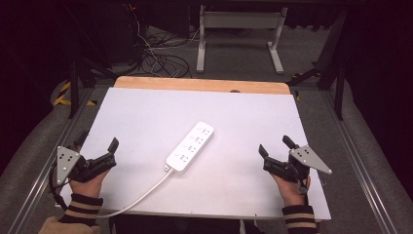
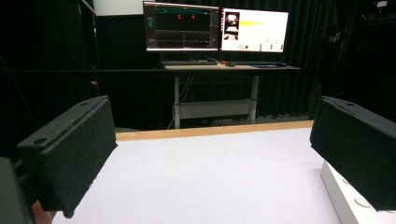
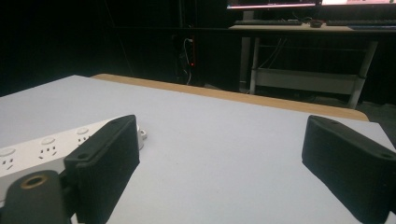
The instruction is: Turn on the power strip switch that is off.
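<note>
A person stands at the near edge of a white worktop (image 1: 146, 107), both forearms in striped cuffs coming in low, one hand-held claw in each hand.

The left claw (image 1: 100, 158) rests at about eight o'clock on the worktop, near the left edge. Its hand (image 1: 87, 183) grips it from behind, wrist low, the grey three-cornered plate facing up and the jaws pointing forward and slightly inward. The jaws stand wide apart with nothing between them; bare white surface shows in the gap.

The right claw (image 1: 275, 152) mirrors it at about four o'clock, its hand (image 1: 290, 187) likewise behind it and wrist low. Its jaws are also spread wide and empty.

Between the two, at the centre of the worktop, lies a white power strip (image 1: 191, 145). It sits diagonally, far end toward one o'clock, sockets facing up. Its white cord (image 1: 141, 197) leaves the near end and trails off toward seven o'clock, over the near edge. Each claw is well apart from the strip, which reads as a ready stance: both tools parked either side, open, so either can close in on the strip.

Beyond the worktop's wooden far edge (image 1: 204, 84) are a dark floor, loose cables (image 1: 160, 61), and the pale legs of a desk (image 1: 238, 39) at twelve o'clock. From the left claw's camera, two lit monitors (image 2: 215, 31) stand on that desk.
</note>
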